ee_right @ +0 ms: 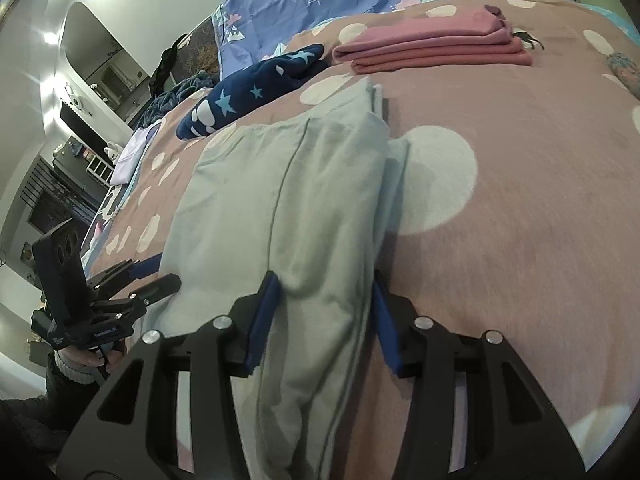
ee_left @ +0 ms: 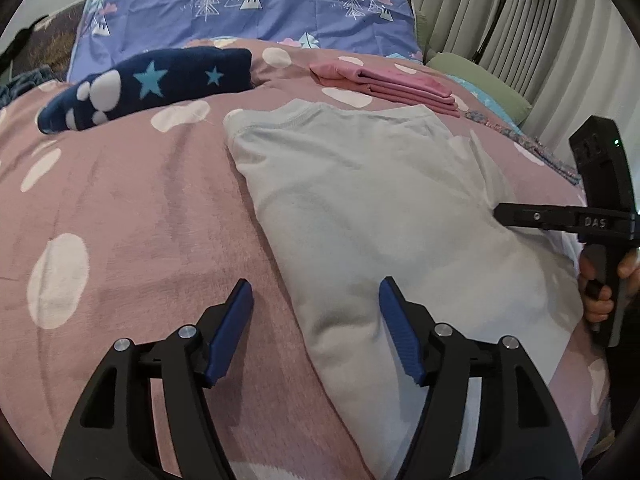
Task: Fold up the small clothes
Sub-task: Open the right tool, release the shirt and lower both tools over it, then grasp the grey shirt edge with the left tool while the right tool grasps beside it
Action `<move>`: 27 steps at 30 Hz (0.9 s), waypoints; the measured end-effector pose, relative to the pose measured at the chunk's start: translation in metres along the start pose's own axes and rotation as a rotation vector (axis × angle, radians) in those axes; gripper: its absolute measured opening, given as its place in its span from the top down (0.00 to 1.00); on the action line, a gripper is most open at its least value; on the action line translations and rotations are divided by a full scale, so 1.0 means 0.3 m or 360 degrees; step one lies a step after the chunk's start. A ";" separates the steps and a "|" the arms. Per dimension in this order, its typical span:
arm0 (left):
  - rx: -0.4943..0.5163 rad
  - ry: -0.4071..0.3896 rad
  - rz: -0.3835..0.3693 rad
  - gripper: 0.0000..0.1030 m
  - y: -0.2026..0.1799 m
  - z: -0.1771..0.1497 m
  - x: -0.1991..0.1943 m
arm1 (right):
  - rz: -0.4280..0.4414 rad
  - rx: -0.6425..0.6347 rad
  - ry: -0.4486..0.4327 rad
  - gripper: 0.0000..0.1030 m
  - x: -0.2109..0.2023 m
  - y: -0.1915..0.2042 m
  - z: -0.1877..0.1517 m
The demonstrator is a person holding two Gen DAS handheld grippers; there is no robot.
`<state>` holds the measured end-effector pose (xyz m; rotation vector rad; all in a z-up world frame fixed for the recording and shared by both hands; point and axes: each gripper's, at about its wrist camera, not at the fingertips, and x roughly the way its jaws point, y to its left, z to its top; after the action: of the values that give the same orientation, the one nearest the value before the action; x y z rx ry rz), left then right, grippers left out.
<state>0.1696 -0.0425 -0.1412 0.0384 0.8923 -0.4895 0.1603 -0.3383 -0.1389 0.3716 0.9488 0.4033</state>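
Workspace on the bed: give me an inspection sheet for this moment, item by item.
Surface: pink blanket with white dots, covering the bed.
Job's things: pale green garment lying partly folded, with a lengthwise fold; folded pink clothes stacked behind it.
Clutter: navy star-print item beside the pink stack; blue tree-print bedding at the back.
Grippers: left gripper jaws open, over the garment's edge; right gripper jaws open, a fold of the garment between them, not pinched.
Cables: nothing seen.
Surroundings: pleated curtain on one side, dark shelving on the other.
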 end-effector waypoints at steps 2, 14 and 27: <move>0.0004 0.0002 -0.0014 0.33 0.002 0.007 0.011 | 0.0025 0.0007 0.0000 0.53 0.012 -0.009 0.012; -0.0019 0.0028 -0.0114 0.29 0.020 0.041 0.051 | 0.0115 0.0014 -0.0015 0.58 0.003 -0.045 0.003; -0.0062 0.0063 -0.0305 0.41 0.043 0.079 0.093 | 0.0143 -0.0028 0.0087 0.57 0.034 -0.050 0.047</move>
<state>0.2072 -0.0475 -0.1495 -0.0737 0.9489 -0.6520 0.1799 -0.3482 -0.1457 0.3898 0.9831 0.5058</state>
